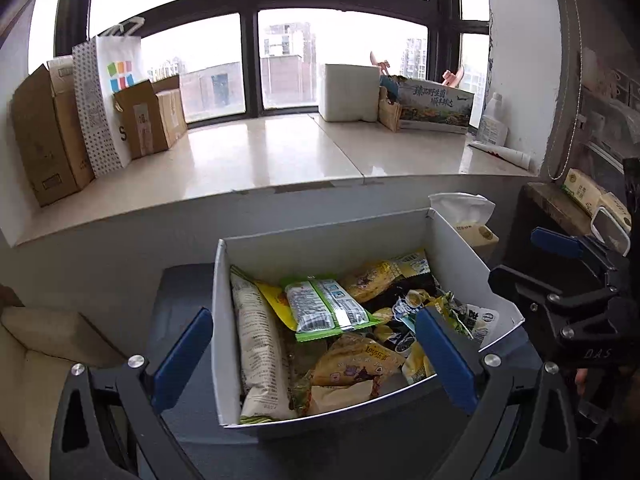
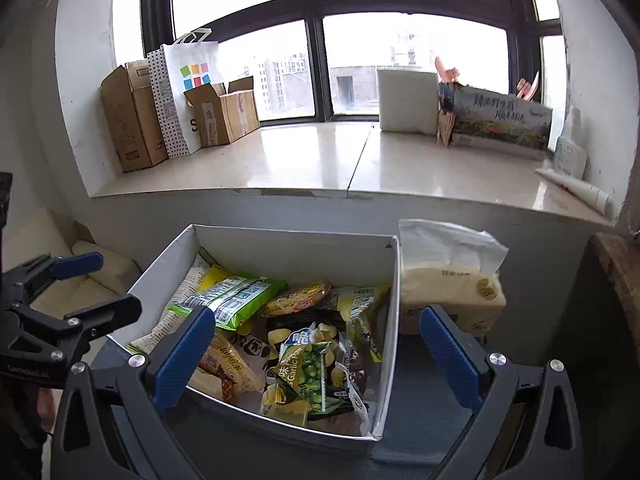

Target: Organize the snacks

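A white open box (image 1: 224,320) (image 2: 394,320) on a dark surface holds several snack packets. Among them are a green packet (image 1: 328,308) (image 2: 236,298), a long beige packet (image 1: 258,344), yellow chip bags (image 1: 356,360) and a green garlic pea bag (image 2: 308,368). My left gripper (image 1: 316,356) is open and empty, its blue fingers astride the box from the near side. My right gripper (image 2: 316,356) is open and empty just above the box's near edge. Each gripper also shows at the side of the other's view, the right one (image 1: 560,272) and the left one (image 2: 80,284).
A tissue pack (image 2: 452,280) (image 1: 468,216) stands right of the box. A stone window ledge (image 1: 260,156) behind holds cardboard boxes (image 1: 44,136), a paper bag (image 1: 108,96), a white box (image 1: 348,92) and a printed carton (image 1: 436,108). A cream cushion (image 1: 40,344) lies left.
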{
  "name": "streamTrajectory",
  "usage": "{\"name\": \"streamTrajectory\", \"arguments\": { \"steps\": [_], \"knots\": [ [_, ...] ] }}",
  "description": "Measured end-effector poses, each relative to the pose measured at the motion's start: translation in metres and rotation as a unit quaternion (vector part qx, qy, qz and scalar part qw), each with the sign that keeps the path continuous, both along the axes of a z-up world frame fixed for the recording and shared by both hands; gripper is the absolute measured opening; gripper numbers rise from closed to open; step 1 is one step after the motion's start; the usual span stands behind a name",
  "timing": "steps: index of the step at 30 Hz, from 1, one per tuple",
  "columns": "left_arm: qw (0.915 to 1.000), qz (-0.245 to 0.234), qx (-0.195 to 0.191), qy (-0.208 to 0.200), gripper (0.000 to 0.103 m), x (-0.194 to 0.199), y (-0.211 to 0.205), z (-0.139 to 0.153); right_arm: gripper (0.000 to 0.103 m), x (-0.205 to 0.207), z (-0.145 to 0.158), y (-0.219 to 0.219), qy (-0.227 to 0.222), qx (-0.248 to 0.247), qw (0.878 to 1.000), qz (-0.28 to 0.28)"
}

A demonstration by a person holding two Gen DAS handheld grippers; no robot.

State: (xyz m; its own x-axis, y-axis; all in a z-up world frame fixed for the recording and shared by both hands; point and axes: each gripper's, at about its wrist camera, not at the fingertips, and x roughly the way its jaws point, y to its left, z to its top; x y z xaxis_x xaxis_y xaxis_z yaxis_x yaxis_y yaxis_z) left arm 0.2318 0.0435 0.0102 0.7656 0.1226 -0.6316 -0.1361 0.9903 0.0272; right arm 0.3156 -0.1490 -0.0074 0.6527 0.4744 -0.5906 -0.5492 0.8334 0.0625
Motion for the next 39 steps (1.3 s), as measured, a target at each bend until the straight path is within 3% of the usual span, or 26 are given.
{"name": "streamTrajectory", "arguments": {
  "steps": [3,6,10,13,15,20,26,30,39],
  "knots": [
    [0.9975,0.009,0.043,-0.055,0.103,-0.036,-0.005,0.027,0.103,-0.032,0.024,-0.001,-0.076,-0.027,0.997,-0.009],
    [0.9942,0.019,0.053,-0.092,0.103,-0.071,-0.008,0.05,0.103,-0.068,0.049,-0.006,-0.135,-0.036,0.99,-0.025],
    [0.9935,0.035,0.026,-0.105,0.103,-0.106,-0.004,0.066,0.103,-0.1,0.075,-0.018,-0.144,-0.007,0.989,-0.025],
    [0.9925,0.039,0.028,-0.112,0.103,-0.13,-0.007,0.076,0.103,-0.12,0.086,-0.027,-0.149,-0.007,0.988,-0.044],
    [0.9935,0.028,0.015,-0.109,0.103,-0.146,-0.01,0.082,0.103,-0.135,0.094,-0.033,-0.142,0.004,0.989,-0.027],
    [0.9968,0.014,-0.017,-0.076,0.103,-0.184,-0.018,0.081,0.103,-0.173,0.092,-0.04,-0.071,0.026,0.997,0.017],
    [0.9963,0.0,-0.05,-0.07,0.103,-0.215,-0.027,0.076,0.103,-0.204,0.072,-0.054,-0.026,0.058,0.998,0.007],
    [0.9975,-0.008,-0.038,-0.059,0.103,-0.221,-0.038,0.075,0.103,-0.216,0.065,-0.057,-0.022,0.053,0.998,-0.002],
    [0.997,-0.005,-0.069,-0.035,0.103,-0.218,-0.034,0.057,0.103,-0.218,0.059,-0.063,0.014,0.072,0.997,-0.002]
  ]
}}
